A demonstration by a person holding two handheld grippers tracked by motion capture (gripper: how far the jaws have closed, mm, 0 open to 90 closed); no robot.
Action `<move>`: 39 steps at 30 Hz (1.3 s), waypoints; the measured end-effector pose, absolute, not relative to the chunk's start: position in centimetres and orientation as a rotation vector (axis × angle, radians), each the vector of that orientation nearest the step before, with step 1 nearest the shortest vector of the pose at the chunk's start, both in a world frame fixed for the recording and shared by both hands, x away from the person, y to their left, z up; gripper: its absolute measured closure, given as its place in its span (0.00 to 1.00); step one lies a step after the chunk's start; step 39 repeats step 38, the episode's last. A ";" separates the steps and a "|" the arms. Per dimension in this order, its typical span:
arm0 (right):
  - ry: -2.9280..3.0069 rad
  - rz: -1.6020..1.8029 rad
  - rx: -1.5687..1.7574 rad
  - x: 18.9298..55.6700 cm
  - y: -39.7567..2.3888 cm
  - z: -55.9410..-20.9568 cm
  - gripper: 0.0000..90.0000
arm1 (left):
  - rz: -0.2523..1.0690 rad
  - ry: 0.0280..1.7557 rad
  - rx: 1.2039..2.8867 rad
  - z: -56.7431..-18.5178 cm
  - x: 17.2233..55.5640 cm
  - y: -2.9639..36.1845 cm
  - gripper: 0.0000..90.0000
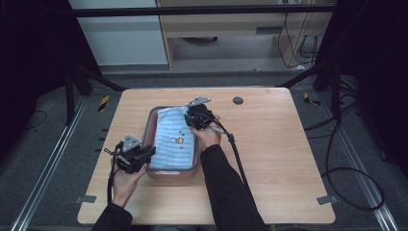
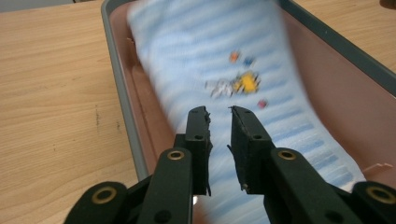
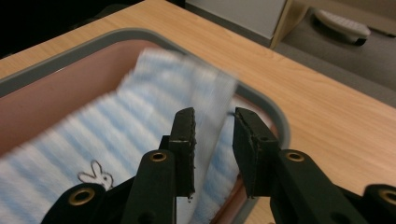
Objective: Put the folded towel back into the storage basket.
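A blue-and-white striped towel with small embroidered pictures lies in a pinkish tray with a grey rim at mid-table. My left gripper is at the tray's near left corner. In the left gripper view its jaws stand a little apart over the towel's near end, inside the tray rim. My right gripper is at the tray's far right corner. There it is open, and a raised, blurred edge of the towel runs between the jaws, close to the rim.
The wooden table has bare room right of the tray. A small black disc sits near the far edge. The right gripper's cable trails toward the near edge. Tape pieces mark the near corners.
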State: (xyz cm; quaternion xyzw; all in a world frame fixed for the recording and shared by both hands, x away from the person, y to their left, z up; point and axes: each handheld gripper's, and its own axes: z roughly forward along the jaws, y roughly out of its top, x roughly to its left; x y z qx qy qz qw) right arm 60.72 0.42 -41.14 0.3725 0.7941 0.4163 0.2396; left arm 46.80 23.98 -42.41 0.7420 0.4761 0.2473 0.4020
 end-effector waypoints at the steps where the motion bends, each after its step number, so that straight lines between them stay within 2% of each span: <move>1: 2.165 1.154 1.025 60.6 0.2 -41.0 0.77 | 0.630 1.200 1.871 -42.3 46.7 24.0 0.83; 8: 2.096 1.196 1.022 59.6 -1.4 -39.4 0.70 | 0.654 1.168 1.845 -41.3 45.9 24.3 0.79; 9: 2.070 1.211 1.015 59.1 -2.2 -38.9 0.64 | 0.654 1.162 1.838 -41.1 45.8 24.3 0.78; 12: 2.044 1.228 1.016 58.7 -3.0 -38.4 0.59 | 0.656 1.150 1.828 -40.9 45.6 24.5 0.74; 14: 2.008 1.266 1.039 58.0 -4.6 -37.9 0.47 | 0.667 1.141 1.819 -40.8 45.4 24.7 0.66; 15: 2.008 1.266 1.039 58.0 -4.6 -37.9 0.47 | 0.667 1.138 1.818 -40.8 45.4 24.8 0.64; 16: 1.989 1.269 1.057 57.5 -5.8 -37.7 0.40 | 0.670 1.137 1.815 -40.7 45.3 24.9 0.62; 18: 1.977 1.266 1.067 57.2 -6.4 -37.7 0.38 | 0.677 1.136 1.811 -40.6 45.3 25.1 0.61; 19: 1.960 1.272 1.089 56.6 -7.8 -37.6 0.32 | 0.673 1.136 1.812 -40.6 45.3 25.2 0.56; 31: 1.907 1.259 1.177 52.6 -15.7 -39.0 0.22 | 0.687 1.148 1.783 -40.3 45.0 26.8 0.37; 39: 1.890 1.252 1.247 50.6 -19.5 -40.5 0.21 | 0.691 1.151 1.775 -40.5 44.8 27.7 0.33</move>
